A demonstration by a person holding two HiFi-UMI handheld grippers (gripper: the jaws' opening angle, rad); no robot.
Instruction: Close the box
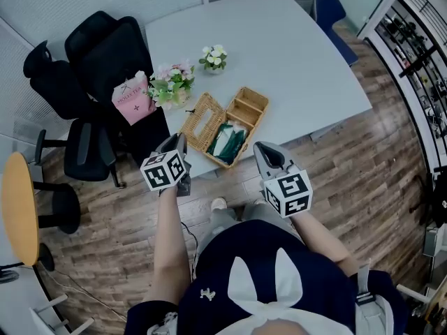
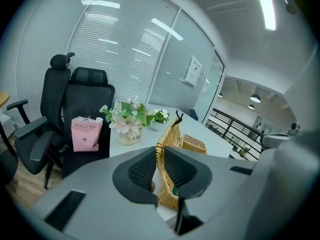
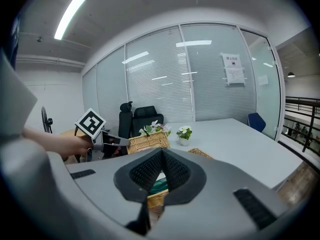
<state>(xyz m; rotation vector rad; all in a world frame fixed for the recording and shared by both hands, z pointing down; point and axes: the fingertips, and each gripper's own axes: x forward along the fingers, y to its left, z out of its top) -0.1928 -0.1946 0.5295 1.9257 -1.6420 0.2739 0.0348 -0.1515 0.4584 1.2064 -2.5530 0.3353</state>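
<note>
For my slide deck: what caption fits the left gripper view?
Left gripper pinches the raised wicker lid; flowers and a pink bag stand behind.

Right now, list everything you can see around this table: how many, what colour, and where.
table: one, light grey, centre
wicker box: one, tan, open, near the table's front edge
lid: one, tan wicker, swung open on the box's left side
packets: green, count unclear, inside the box
flower arrangement: one, pink and white, on the table left of the box
small potted plant: one, white flowers, beyond the box
bag: one, pink, on a black chair
office chairs: two, black, left of the table
blue chair: one, far side
round table: one, wooden top, far left
left gripper: grey, fingers closed on the lid
right gripper: grey, fingers together, holding nothing
</note>
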